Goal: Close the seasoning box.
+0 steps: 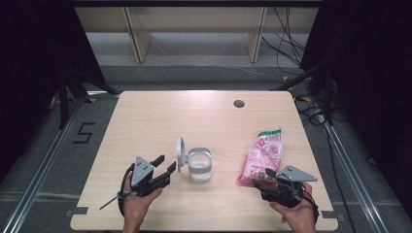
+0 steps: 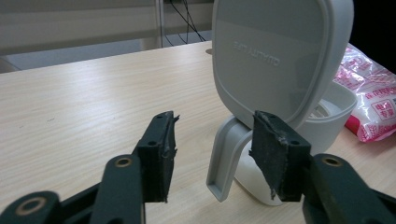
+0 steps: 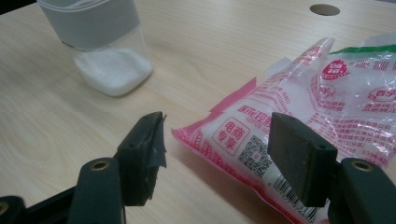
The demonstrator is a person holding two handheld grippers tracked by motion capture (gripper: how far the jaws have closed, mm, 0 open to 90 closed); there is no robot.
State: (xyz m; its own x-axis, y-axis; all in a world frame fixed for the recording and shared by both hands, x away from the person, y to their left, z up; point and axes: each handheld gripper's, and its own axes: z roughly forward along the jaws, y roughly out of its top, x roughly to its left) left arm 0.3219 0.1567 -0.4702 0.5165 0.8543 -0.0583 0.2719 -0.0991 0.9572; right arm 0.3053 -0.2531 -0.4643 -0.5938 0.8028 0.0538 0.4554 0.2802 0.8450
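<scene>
A pale wooden table (image 1: 145, 121) fills the middle of the high view, with a person's hands entering from its near edge, each holding a claw.

Right of centre lies a pink and white printed bag (image 1: 261, 155) of white granules, flat on the table, its long axis running from the near edge away toward the far side. At the centre stands a small clear container (image 1: 200, 165) with a white band and a layer of white powder at the bottom. Its white hinged lid (image 1: 180, 154) stands upright and open on the container's left side.

The left claw (image 1: 164, 164) sits just left of the lid. In the left gripper view its jaws are apart and grip nothing, with the lid's hinge tab (image 2: 224, 158) just ahead, between them. This hand is the nearer one to the container.

The right claw (image 1: 262, 177) rests at the bag's near end. In the right gripper view its jaws stand released, straddling the bag's corner (image 3: 233, 140) without pressing on it.
</scene>
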